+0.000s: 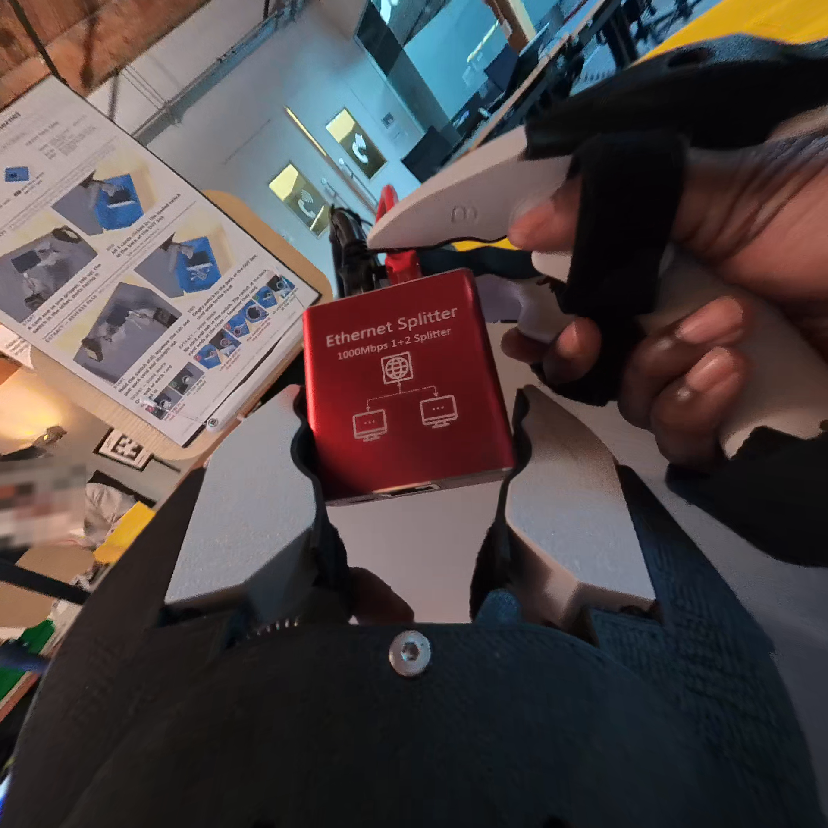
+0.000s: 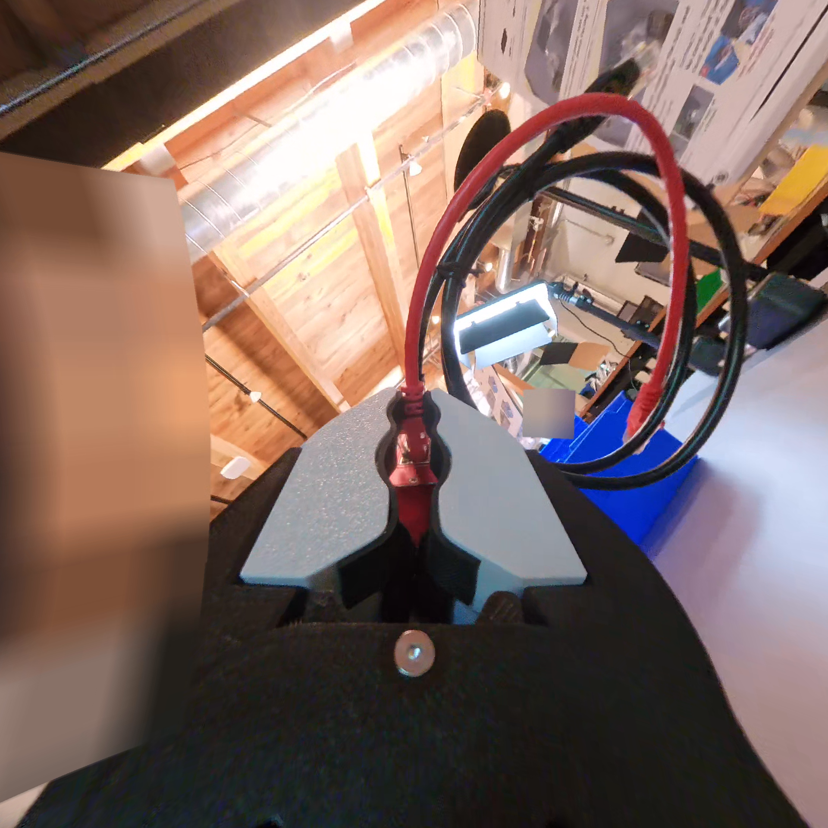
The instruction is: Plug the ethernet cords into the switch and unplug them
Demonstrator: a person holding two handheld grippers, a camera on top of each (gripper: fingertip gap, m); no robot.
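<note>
My left gripper (image 1: pixel 410 396) is shut on the red switch (image 1: pixel 403 372), one grey finger on each side, and holds it in the air. A red cord (image 1: pixel 396 266) and a black cord (image 1: pixel 349 251) meet the switch's far end; the ports there are hidden. The right gripper (image 1: pixel 470 201), held by a gloved hand (image 1: pixel 672 349), reaches that far end. In the right wrist view my right gripper (image 2: pixel 414 398) is shut on the red cord's plug (image 2: pixel 414 448). The red cord (image 2: pixel 663 188) loops up and over, its free plug (image 2: pixel 643 414) hanging. A coiled black cord (image 2: pixel 726 269) hangs beside it.
An instruction sheet on a wooden board (image 1: pixel 134 278) stands left of the switch. A blue bin (image 2: pixel 627 493) sits on the white table (image 2: pixel 761 515) beyond the cords. A lit lamp panel (image 2: pixel 502 327) is farther back. The tips of one gripper are about 5 centimeters away from the tips of the other.
</note>
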